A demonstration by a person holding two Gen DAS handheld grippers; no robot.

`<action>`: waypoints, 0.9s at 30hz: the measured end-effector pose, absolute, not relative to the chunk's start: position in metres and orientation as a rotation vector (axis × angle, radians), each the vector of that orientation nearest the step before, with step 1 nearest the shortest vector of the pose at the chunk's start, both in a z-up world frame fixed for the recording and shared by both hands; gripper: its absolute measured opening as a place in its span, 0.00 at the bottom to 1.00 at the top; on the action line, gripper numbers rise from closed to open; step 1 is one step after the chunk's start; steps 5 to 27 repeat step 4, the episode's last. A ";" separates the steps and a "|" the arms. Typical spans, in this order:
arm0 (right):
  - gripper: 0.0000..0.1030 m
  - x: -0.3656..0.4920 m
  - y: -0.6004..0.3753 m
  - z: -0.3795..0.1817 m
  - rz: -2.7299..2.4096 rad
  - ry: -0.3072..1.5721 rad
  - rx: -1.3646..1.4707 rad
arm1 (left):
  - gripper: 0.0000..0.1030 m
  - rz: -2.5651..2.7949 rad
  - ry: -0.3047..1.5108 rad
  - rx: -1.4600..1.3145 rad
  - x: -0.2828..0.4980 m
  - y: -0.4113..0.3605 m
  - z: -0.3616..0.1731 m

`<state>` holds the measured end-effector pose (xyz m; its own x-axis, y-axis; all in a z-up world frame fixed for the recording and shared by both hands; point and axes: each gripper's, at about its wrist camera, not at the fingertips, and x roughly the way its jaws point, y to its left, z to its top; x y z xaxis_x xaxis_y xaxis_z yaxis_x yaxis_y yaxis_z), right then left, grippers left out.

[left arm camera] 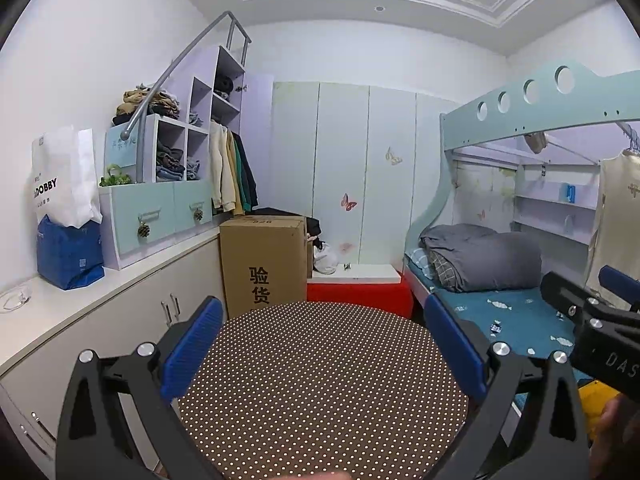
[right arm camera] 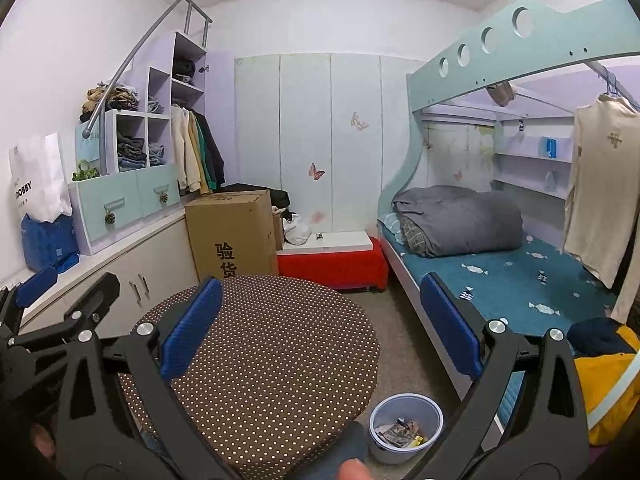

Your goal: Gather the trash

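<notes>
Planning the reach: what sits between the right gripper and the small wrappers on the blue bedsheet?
Right wrist view: only bare blue sheet between the open right gripper and the nearest wrapper.

Both wrist views look forward, close above the round dotted table (left arm camera: 320,380), toward the far wardrobe (right arm camera: 320,140). The right view sits further right, also catching the floor bin (right arm camera: 404,424).

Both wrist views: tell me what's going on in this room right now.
A person holds two grippers over a round polka-dot table. The left gripper and the right gripper are both open and empty. Small scraps lie on the blue bed. A bin on the floor holds some trash.
</notes>
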<state>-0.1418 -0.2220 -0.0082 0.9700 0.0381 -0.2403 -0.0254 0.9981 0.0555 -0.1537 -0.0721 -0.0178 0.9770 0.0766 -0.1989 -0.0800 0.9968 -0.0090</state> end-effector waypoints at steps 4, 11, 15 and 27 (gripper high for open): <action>0.94 -0.140 -0.221 -0.009 0.035 0.247 0.048 | 0.96 0.093 0.204 -0.019 -0.153 -0.072 -0.018; 0.94 -0.140 -0.221 -0.009 0.035 0.247 0.048 | 0.96 0.093 0.204 -0.019 -0.153 -0.072 -0.018; 0.94 -0.140 -0.221 -0.009 0.035 0.247 0.048 | 0.96 0.093 0.204 -0.019 -0.153 -0.072 -0.018; 0.94 -0.140 -0.221 -0.009 0.035 0.247 0.048 | 0.96 0.093 0.204 -0.019 -0.153 -0.072 -0.018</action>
